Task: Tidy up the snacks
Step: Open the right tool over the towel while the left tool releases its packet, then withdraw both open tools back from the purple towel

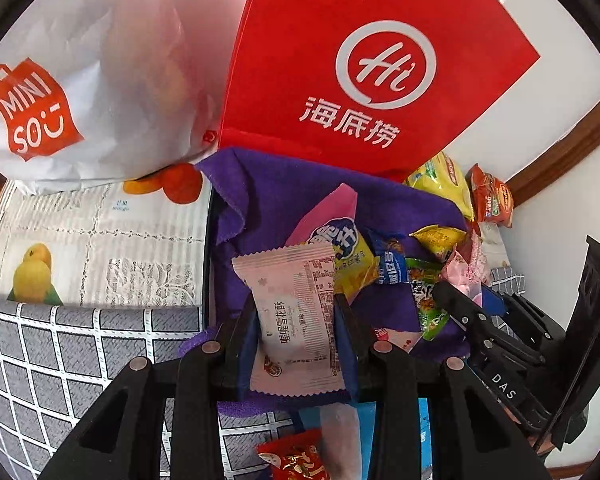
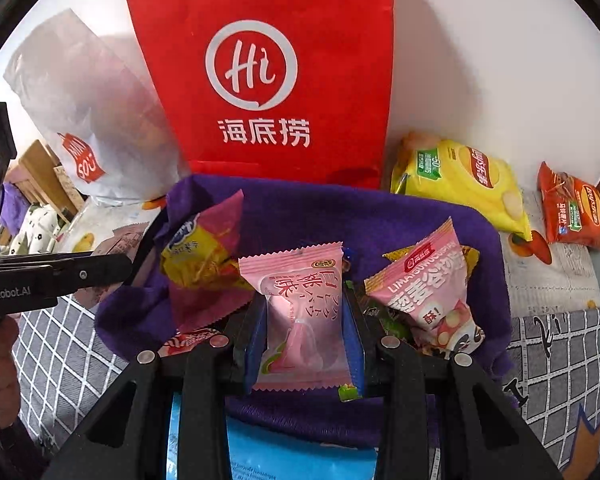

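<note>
My left gripper [image 1: 296, 312] is shut on a pale pink snack packet [image 1: 296, 304] and holds it over a purple cloth bin [image 1: 260, 200] filled with several snack packets. My right gripper [image 2: 305, 308] is shut on a pink peach candy packet [image 2: 300, 308] above the same purple bin [image 2: 380, 216]. The right gripper also shows at the right of the left wrist view [image 1: 460, 304]. The left gripper shows at the left of the right wrist view [image 2: 100, 270]. A pink triangular packet [image 2: 428, 292] and a yellow-pink packet [image 2: 204, 256] lie in the bin.
A red paper bag [image 2: 268, 72] stands behind the bin against the white wall. A white Miniso bag [image 1: 80, 92] stands to its left. A yellow chip bag [image 2: 464, 184] and an orange chip bag [image 2: 576, 208] lie at the right. A grey checked tablecloth [image 1: 60, 352] covers the table.
</note>
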`<state>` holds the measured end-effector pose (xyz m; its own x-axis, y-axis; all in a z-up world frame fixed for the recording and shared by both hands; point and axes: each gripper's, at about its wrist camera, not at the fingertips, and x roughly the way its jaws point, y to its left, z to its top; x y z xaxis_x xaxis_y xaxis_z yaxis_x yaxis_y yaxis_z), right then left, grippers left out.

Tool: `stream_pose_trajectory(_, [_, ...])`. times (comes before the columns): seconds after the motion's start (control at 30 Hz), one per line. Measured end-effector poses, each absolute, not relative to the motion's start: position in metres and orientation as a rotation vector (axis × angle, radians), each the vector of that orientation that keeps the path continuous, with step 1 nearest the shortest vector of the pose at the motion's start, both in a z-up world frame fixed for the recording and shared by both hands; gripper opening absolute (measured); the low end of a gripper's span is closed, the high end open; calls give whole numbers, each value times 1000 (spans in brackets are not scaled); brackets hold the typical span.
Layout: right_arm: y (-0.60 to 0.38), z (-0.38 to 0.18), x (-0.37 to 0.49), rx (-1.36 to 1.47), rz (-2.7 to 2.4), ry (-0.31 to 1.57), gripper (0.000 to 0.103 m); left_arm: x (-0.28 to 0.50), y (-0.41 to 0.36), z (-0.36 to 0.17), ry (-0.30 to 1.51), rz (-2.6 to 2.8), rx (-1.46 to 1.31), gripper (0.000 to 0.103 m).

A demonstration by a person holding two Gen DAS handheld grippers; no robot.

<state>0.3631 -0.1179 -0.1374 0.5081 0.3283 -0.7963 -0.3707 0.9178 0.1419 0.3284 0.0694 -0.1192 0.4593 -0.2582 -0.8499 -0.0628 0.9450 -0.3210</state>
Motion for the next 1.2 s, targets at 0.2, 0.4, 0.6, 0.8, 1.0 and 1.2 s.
stream_pose_trajectory(0.2, [-113,-145,364,-64,439,963,35,328,63,-124,1112,-142,-317,33])
stream_pose_trajectory(0.4, [-116,-146,367,-58,424,975,36,328,55,-127,1126,-158,-307,33])
stream_pose_trajectory(0.6, [-121,-141,365,-68,430,970,43,329,50,-130,1137,-165,-296,34])
stream_pose_trajectory(0.8, [-131,-121,359,-42,424,920,54,330,45,-132,1156,-163,-287,34])
stream_pose_trajectory(1.0, [-138,-105,354,-37,415,879,55,332,41,-133,1166,-164,-275,41])
stream_pose_trajectory(1.2, [-149,-94,352,-67,378,833,55,328,42,-119,1116,-154,-258,63])
